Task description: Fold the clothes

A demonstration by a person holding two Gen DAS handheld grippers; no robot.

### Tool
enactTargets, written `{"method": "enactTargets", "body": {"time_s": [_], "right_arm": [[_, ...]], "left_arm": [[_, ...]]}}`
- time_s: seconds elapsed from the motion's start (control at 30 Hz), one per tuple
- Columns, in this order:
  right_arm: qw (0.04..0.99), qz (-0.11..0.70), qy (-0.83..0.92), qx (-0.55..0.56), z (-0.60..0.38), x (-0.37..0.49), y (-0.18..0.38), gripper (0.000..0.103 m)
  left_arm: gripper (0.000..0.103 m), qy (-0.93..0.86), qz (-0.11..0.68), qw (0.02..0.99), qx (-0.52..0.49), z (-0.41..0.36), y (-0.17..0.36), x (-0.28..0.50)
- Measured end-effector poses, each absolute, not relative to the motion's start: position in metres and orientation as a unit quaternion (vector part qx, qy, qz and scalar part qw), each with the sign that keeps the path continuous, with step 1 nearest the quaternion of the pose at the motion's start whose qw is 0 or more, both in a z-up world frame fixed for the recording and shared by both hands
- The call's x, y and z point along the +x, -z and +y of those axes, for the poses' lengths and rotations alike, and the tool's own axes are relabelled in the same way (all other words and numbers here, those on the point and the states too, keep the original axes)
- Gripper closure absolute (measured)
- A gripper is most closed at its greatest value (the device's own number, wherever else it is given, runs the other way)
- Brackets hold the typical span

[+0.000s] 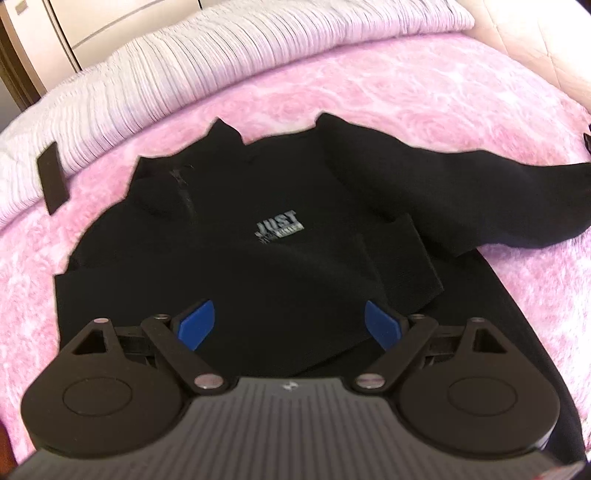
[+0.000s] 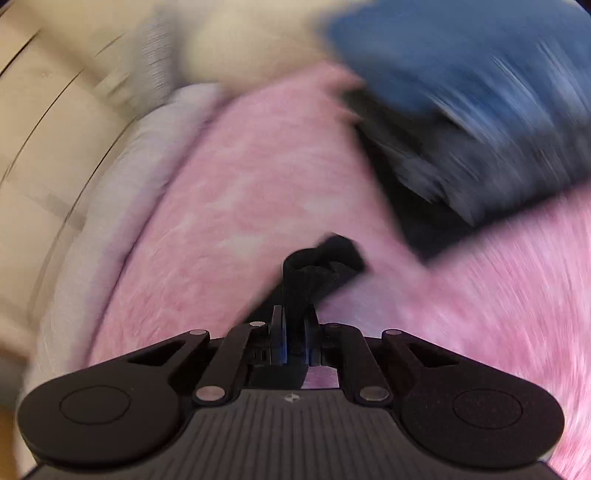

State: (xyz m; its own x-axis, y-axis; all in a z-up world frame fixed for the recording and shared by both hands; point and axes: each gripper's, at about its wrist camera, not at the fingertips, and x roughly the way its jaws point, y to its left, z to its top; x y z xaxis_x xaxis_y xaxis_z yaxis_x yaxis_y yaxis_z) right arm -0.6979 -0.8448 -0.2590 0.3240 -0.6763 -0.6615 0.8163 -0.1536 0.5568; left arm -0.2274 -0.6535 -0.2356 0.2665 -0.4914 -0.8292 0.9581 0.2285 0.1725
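**Black sweatshirt spread on the pink bed, one cuff pinched**

Black sweatshirt (image 1: pixel 280 229) lies flat on the pink fleece blanket (image 1: pixel 424 92) of the bed, its hem edge nearest the left gripper (image 1: pixel 290 325). That gripper hovers over the lower part of the garment with its blue-padded fingers (image 1: pixel 197 323) spread wide and nothing between them. One sleeve is folded across the body, its cuff ending just right of the chest; beyond that sits a small grey "JUST" logo (image 1: pixel 280 229) with a zip running up to the collar. The other sleeve (image 1: pixel 498 195) stretches out to the right over the blanket.

In the right wrist view, the right gripper (image 2: pixel 295 332) has its fingers pressed together on a bunched piece of black fabric (image 2: pixel 321 266) (most likely a sleeve cuff, though heavy blur hides its outline), held above the blanket. Farther off to the right lies a blurred pile of blue and dark clothing (image 2: pixel 461 110).

Past the sweatshirt, a ribbed pale quilt (image 1: pixel 221 62) lines the far edge of the bed, and a small dark rectangular object (image 1: pixel 53 179) rests at the left where quilt meets blanket. Cream cupboard doors (image 1: pixel 92 22) stand behind.
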Motion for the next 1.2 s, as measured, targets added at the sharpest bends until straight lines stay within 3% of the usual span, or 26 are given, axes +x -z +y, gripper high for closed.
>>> {"method": "enactTargets", "body": {"time_s": [0.17, 0.37, 0.57, 0.8, 0.97, 1.1, 1.2], "right_arm": [[0.735, 0.112, 0.543, 0.390, -0.849, -0.597, 0.180, 0.093], [0.888, 0.135, 0.372, 0.235, -0.775, -0.401, 0.106, 0.093], [0.947, 0.254, 0.164, 0.108, -0.638, -0.223, 0.155, 0.095], [0.916, 0.320, 0.182, 0.159, -0.592, -0.163, 0.210, 0.094], [0.924, 0.236, 0.263, 0.148, -0.602, -0.170, 0.176, 0.093], [0.945, 0.227, 0.190, 0.136, -0.594, -0.152, 0.170, 0.092], [0.937, 0.298, 0.119, 0.135, -0.585, -0.131, 0.208, 0.090]], "left_arm": [[0.016, 0.497, 0.318, 0.729, 0.347, -0.623, 0.224, -0.202], [0.016, 0.473, 0.332, 0.758, 0.303, -0.550, 0.206, -0.136], [0.016, 0.439, 0.348, 0.782, 0.272, -0.463, 0.200, -0.044], [0.016, 0.446, 0.366, 0.784, 0.230, -0.413, 0.200, 0.038], [0.016, 0.461, 0.378, 0.780, 0.190, -0.405, 0.204, 0.062], [0.016, 0.462, 0.406, 0.774, 0.154, -0.411, 0.211, 0.078], [0.016, 0.462, 0.428, 0.765, 0.134, -0.417, 0.215, 0.086]]}}
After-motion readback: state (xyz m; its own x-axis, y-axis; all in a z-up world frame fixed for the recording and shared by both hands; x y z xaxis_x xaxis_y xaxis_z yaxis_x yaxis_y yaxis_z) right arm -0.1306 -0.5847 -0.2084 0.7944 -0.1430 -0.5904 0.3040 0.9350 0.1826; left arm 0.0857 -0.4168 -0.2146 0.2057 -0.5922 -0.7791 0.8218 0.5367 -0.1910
